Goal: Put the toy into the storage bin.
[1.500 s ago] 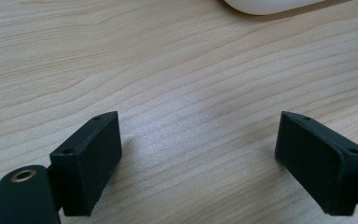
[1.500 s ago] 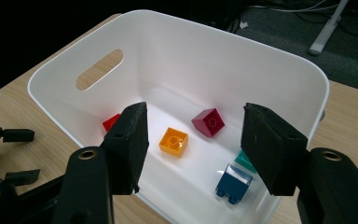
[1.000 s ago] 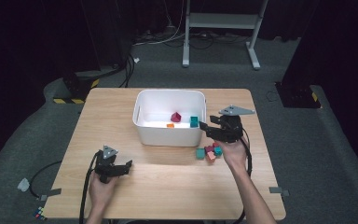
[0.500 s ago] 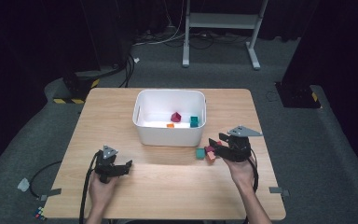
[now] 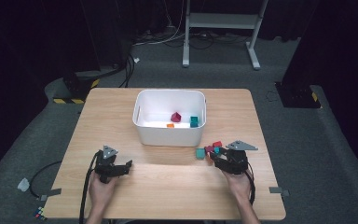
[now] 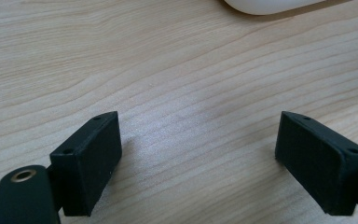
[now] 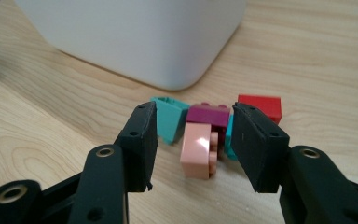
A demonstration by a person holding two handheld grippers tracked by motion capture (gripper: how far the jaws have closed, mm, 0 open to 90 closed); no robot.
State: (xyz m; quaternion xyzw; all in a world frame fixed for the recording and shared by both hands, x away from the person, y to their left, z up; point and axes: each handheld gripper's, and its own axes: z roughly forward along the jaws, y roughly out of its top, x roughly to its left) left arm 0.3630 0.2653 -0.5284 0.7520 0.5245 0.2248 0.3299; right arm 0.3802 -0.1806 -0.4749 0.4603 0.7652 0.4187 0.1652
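Note:
A cluster of small loose bricks lies on the wooden table just right of the white bin's front corner. My right gripper is open and low over them. Its jaws straddle a pink brick with a gap on each side. A maroon brick lies just behind the pink one, a teal brick to the left and a red brick to the right. From above, the right gripper sits beside the teal brick. My left gripper is wide open over bare wood.
Inside the white bin lie a maroon piece, a teal piece and an orange piece. The bin wall rises close behind the loose bricks. The left gripper rests near the table's front left. Cables trail from both grippers.
My right gripper has drawn back from the bin's right rim toward the person and come down over the loose bricks. The left gripper has stayed put.

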